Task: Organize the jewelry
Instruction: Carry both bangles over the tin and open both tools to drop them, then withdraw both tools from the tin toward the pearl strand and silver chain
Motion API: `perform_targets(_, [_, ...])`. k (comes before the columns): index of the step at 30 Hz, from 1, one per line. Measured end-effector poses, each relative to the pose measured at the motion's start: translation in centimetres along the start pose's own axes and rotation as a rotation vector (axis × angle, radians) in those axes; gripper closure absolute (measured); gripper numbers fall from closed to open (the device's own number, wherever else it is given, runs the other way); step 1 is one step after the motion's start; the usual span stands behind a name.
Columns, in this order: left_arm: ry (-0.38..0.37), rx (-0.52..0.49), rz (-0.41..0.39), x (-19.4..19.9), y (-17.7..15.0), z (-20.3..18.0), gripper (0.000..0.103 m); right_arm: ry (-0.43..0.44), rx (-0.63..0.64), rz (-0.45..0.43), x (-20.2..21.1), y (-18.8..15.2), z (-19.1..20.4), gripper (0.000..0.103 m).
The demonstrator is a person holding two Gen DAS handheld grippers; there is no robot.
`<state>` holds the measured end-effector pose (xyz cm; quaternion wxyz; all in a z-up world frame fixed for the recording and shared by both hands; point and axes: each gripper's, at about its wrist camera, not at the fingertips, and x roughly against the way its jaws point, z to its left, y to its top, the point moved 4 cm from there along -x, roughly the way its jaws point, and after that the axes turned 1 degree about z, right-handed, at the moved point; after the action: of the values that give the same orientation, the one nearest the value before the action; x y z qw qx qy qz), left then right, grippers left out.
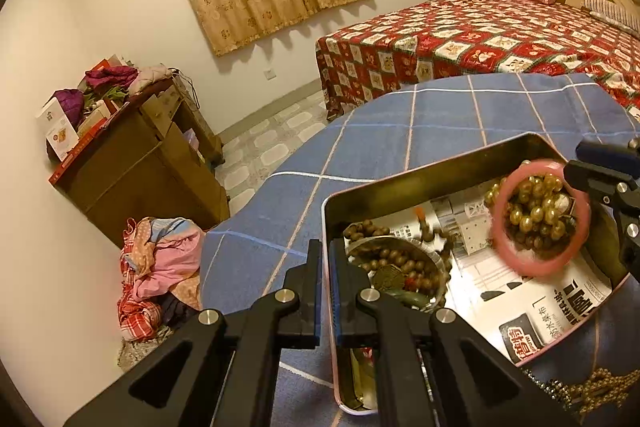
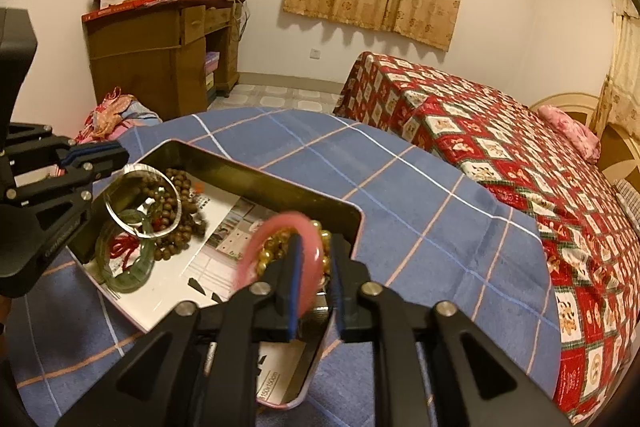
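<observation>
Pink and blurred, a smooth bangle (image 2: 280,259) hangs over the tin's (image 2: 256,167) right end, its rim between our right gripper's (image 2: 316,291) blue-padded fingers (image 2: 294,283); whether the pads pinch it or stand slightly apart we cannot tell. Through the ring we see gold beads (image 2: 324,233). Our left gripper (image 1: 328,291) is clamped on the tin's thin left wall. Only the right view shows the clear glass bangle (image 2: 120,183) and the green jade one (image 2: 132,279) lying among brown wooden beads (image 2: 180,223); only the left shows a chain (image 1: 596,387) on the blue checked cloth (image 1: 400,131) outside the tin.
</observation>
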<state>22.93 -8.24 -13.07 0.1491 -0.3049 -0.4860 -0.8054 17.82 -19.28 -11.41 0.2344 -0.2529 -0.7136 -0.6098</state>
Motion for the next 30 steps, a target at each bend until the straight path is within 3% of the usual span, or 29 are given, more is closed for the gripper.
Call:
perform_targets(2, [0.017,-0.006,0.009,-0.1,-0.1,-0.1,0.099,-0.005,-0.005,-0.006,0.1,-0.1,-0.3,0.065])
perform_targets(4, [0.019,-0.003,0.016,-0.2,-0.3,0.0,0.095,-0.008,-0.006,-0.008,0.2,-0.1,-0.3,0.062])
perform_targets(5, [0.020,0.003,0.019,-0.2,-0.4,0.1,0.084,-0.009,-0.007,-0.009,0.3,-0.2,-0.3,0.062])
perform_targets(6, [0.027,0.007,0.017,-0.2,-0.5,0.2,0.061,-0.009,-0.008,-0.009,0.4,-0.2,-0.3,0.062])
perform_targets(7, [0.035,0.010,0.009,0.0,-0.6,0.2,0.046,-0.010,-0.010,-0.010,0.5,-0.3,-0.3,0.062])
perform_targets(8, [0.052,0.013,-0.011,0.3,-0.6,0.4,0.025,-0.012,-0.012,-0.011,0.6,-0.4,-0.4,0.062])
perform_targets(9, [0.063,0.013,-0.033,0.7,-0.6,0.5,0.022,-0.015,-0.014,-0.013,0.7,-0.4,-0.4,0.062])
perform_targets(22, [0.060,0.031,-0.033,2.4,-0.6,0.7,0.022,-0.021,-0.047,-0.014,2.5,-2.0,-1.2,0.050])
perform_targets(30, [0.059,0.106,-0.059,6.8,-4.8,1.3,0.022,-0.009,-0.083,0.010,5.2,-5.8,-2.3,0.046])
